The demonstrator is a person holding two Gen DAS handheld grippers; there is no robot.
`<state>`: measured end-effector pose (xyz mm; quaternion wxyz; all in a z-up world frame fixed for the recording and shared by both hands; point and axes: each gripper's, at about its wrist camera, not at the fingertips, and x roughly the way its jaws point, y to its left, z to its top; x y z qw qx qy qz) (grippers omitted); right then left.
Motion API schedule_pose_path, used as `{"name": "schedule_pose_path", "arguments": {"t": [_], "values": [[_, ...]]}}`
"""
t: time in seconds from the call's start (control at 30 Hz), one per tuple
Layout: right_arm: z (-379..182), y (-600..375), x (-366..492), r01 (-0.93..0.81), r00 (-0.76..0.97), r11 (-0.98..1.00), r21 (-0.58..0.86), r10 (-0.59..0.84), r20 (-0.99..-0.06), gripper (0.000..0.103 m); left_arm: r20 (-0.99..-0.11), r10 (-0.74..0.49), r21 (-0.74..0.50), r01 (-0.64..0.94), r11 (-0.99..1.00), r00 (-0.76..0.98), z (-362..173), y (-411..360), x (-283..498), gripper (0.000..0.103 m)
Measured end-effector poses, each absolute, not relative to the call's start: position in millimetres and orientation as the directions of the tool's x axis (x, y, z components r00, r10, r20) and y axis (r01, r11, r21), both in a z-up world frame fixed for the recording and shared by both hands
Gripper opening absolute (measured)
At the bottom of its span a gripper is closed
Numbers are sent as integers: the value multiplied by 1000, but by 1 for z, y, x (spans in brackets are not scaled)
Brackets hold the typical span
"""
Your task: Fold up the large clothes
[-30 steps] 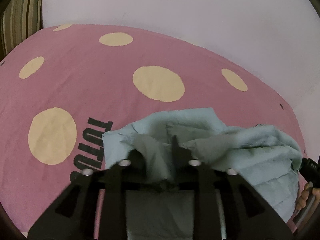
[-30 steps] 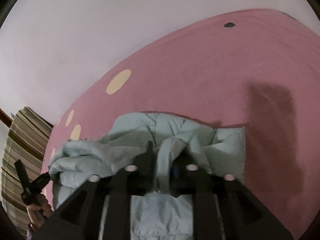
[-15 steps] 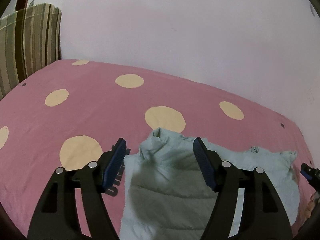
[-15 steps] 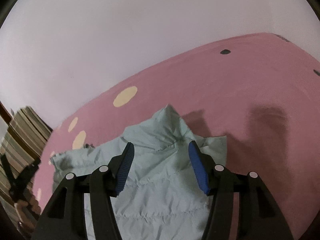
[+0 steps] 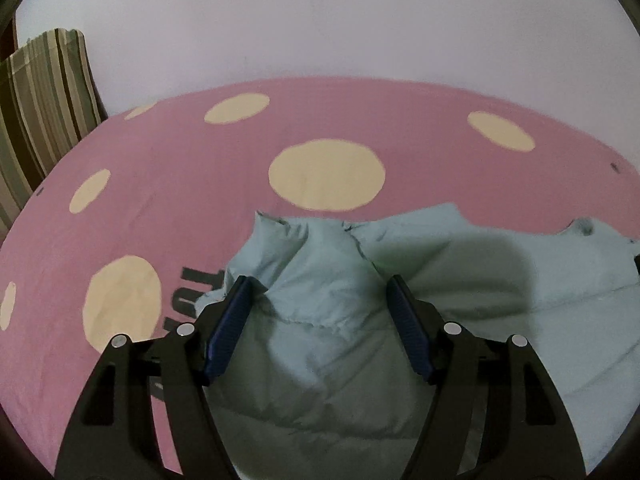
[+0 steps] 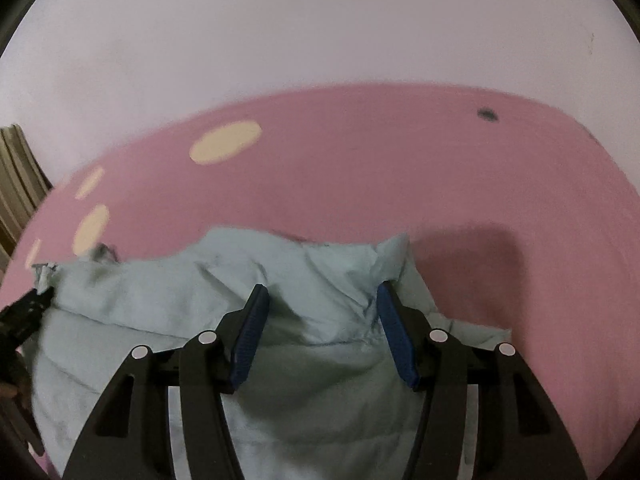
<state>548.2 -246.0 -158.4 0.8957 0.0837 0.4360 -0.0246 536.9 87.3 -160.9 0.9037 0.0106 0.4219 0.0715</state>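
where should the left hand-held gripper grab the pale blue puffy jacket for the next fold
Probably the raised ridge of the pale blue puffy jacket, just ahead of the left hand-held gripper. It stands up off the pink spotted bedcover while the rest lies flatter, so open jaws could straddle it from above and pinch across. The flat quilted panels nearby offer nothing to bite.

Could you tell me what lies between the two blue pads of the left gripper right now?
In the left wrist view, a raised fold of the pale green padded garment sits between the open left gripper pads, untouched by either.
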Motion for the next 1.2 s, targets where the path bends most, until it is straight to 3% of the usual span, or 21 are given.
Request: {"name": "schedule_pose_path", "arguments": {"t": [0.43, 0.6, 0.7, 0.83, 1.0, 1.2], "values": [[-191, -243, 553, 137, 619, 987, 86, -18, -785, 62, -793, 136, 66, -138, 988, 594, -190, 92, 552, 80], [-175, -242, 548, 145, 621, 987, 75, -31, -783, 62, -788, 158, 66, -174, 983, 595, -164, 92, 539, 79], [-150, -235, 530, 148, 665, 982, 118, -11, -747, 62, -756, 91, -21, -163, 986, 648, -136, 84, 514, 79], [-133, -192, 514, 62, 694, 991, 121, 44, -719, 62, -718, 11, -49, -67, 997, 696, -121, 45, 492, 79], [-144, -150, 517, -27, 692, 999, 30, 40, -720, 62, -729, 34, 15, -33, 999, 684, -147, 7, 499, 79], [-180, -149, 524, -1, 661, 998, 57, 43, -749, 65, -751, 53, 24, -53, 998, 658, -182, 6, 514, 80]]}}
